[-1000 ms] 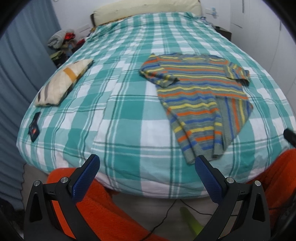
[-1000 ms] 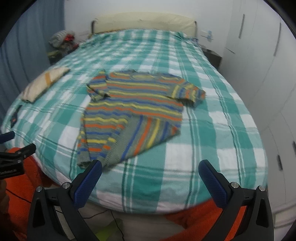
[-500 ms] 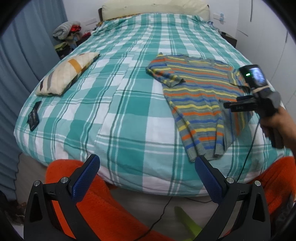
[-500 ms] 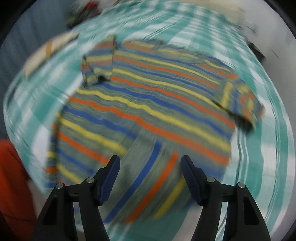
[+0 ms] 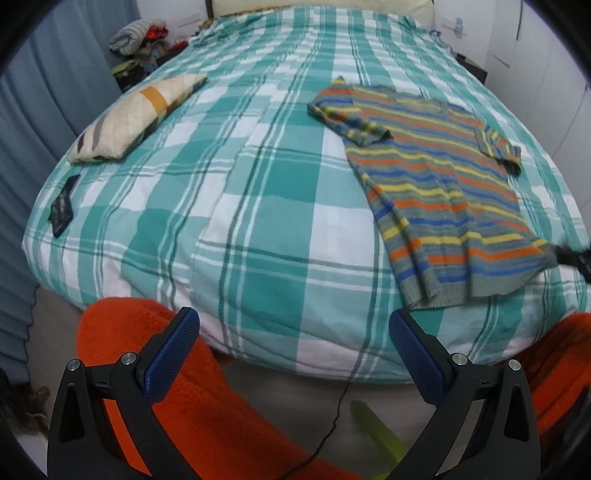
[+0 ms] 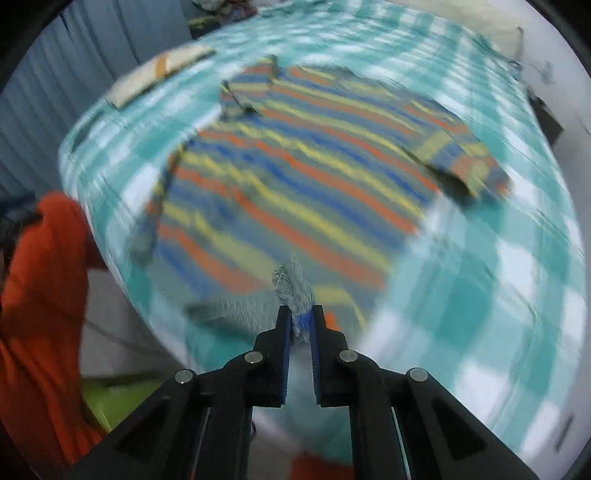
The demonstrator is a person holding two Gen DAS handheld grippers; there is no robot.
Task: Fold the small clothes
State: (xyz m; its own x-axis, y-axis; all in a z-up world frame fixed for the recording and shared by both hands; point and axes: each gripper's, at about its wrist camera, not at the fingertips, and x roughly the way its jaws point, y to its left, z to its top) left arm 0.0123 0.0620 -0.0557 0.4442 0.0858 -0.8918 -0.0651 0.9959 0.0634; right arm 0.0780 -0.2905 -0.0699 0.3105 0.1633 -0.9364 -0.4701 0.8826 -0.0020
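A small striped sweater [image 5: 436,192] in grey, blue, orange and yellow lies spread on the checked bed, its hem toward me. My right gripper [image 6: 298,319] is closing, and its blue pads pinch the sweater's [image 6: 295,177] near right hem corner, a grey fold of knit standing up between them. In the left wrist view that gripper shows only as a dark blur [image 5: 574,256] at the hem's right corner. My left gripper [image 5: 293,325] hangs open over the bed's front edge, left of the sweater, with nothing between its fingers.
The green and white checked bed cover [image 5: 229,192] fills both views. A cream pillow [image 5: 136,118] and a dark flat item [image 5: 62,210] lie at its left. Orange-clad legs [image 5: 207,413] and a cable [image 5: 332,432] are below the bed's edge. Clothes are piled at the far left [image 5: 138,33].
The right gripper dropped onto the sweater's near corner and shut on its hem. The folded-over lower right part now lies spread flat. The left gripper sank slightly.
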